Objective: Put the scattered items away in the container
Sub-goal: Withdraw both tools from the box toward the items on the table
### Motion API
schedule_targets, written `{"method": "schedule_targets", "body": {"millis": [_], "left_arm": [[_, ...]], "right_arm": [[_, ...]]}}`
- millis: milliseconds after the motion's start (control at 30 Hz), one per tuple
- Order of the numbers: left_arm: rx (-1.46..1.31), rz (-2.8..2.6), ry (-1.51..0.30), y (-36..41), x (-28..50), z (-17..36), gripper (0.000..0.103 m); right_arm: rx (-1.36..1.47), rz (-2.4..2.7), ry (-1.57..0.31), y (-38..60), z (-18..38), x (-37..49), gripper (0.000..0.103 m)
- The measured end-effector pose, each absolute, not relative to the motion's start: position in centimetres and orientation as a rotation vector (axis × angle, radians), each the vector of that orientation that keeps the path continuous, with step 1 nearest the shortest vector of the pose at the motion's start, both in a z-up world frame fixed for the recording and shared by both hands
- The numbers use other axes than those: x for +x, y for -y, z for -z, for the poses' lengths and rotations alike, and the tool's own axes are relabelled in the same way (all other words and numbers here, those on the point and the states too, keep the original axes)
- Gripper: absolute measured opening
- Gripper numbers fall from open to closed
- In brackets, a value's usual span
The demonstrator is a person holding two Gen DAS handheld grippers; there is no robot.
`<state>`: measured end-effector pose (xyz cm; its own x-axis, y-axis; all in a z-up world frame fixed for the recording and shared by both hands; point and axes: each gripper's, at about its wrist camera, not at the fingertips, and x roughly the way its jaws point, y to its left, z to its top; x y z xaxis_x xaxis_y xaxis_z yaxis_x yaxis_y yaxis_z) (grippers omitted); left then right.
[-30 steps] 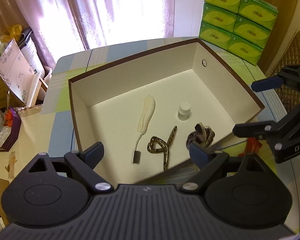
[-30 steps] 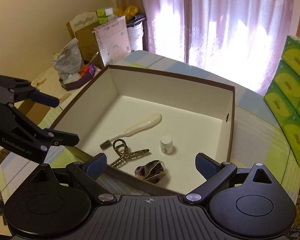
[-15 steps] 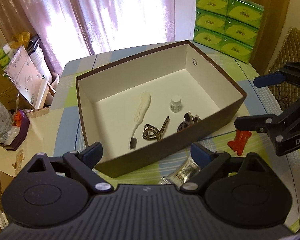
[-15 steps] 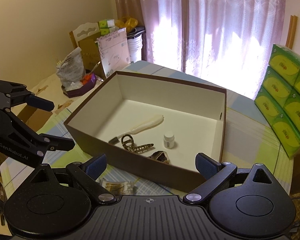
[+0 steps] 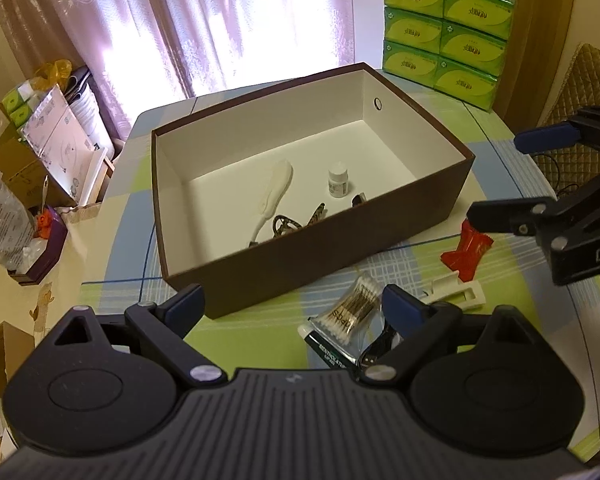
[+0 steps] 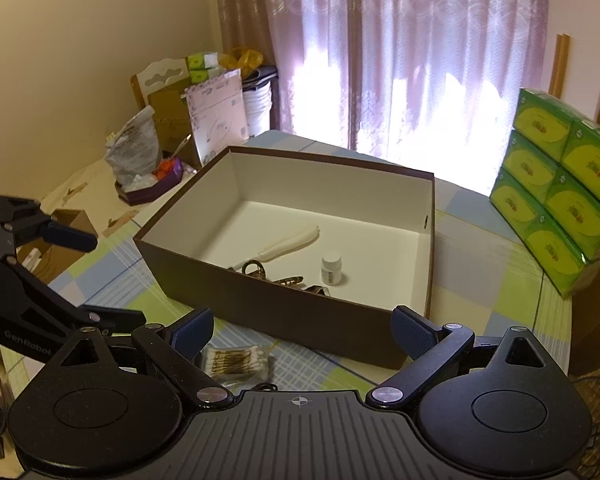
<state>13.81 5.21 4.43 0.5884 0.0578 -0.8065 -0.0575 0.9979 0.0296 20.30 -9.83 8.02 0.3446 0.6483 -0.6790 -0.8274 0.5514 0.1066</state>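
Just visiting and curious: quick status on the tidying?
Left tongs and right tongs open, empty. Cotton swab pack outside brown box, with red wrapper. Nothing blocking.

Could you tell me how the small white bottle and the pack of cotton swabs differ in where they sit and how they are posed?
The small white bottle stands upright inside the brown box; the pack of cotton swabs lies flat on the tablecloth outside it, in front of the near wall. The bottle is opaque white with a cap; the pack is clear, its swabs showing through. The bottle stands clear of the other items; the pack rests on a dark tube. Neither is held by a gripper.
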Motion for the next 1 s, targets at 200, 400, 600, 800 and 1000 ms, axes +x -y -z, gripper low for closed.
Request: {"method": "schedule_targets", "body": {"millis": [200, 400, 600, 800, 1000], "left_arm": [[-0.058, -0.090, -0.950, -4.8, 12.7, -3.8, 0.094], [-0.095, -0.099, -0.954, -4.5, 12.0, -3.6, 0.094], [-0.097, -0.121, -0.955, -4.5, 11.8, -3.3, 0.093], [-0.105, -0.129, -0.977, -4.5, 11.7, -2.4, 0.093], [-0.103, -0.139, -0.998, -4.6, 11.8, -1.4, 0.093]], "right_arm": [[-0.253, -0.958, -0.735, 10.8, -7.8, 19.5, 0.100], [-0.253, -0.937, -0.727, 11.4, -7.2, 19.4, 0.100], [-0.242, -0.894, -0.754, 12.4, -5.9, 20.2, 0.100], [-0.236, -0.882, -0.781, 12.8, -5.1, 20.1, 0.100], [-0.232, -0.868, -0.807, 13.0, -4.3, 20.0, 0.100]]}}
